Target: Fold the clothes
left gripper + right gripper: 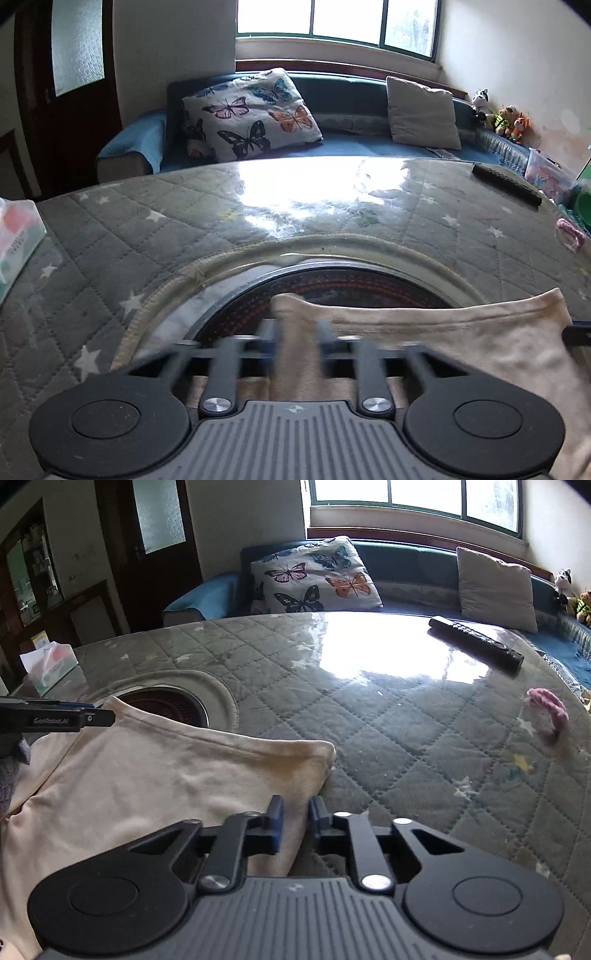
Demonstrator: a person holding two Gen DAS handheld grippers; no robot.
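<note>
A cream garment (461,332) lies on the quilted grey table cover (184,229), stretched between both grippers. My left gripper (298,332) is shut on the garment's left corner, over the round opening in the cover (351,284). In the right wrist view the garment (147,775) spreads to the left, and my right gripper (296,812) is shut on its right corner. The left gripper (92,716) shows at the far left of that view, holding the other corner.
A black remote (476,644) lies near the table's far right edge. A pink knitted item (546,705) sits at the right. A tissue box (51,668) stands at the left. A blue sofa with a butterfly cushion (317,579) is behind the table.
</note>
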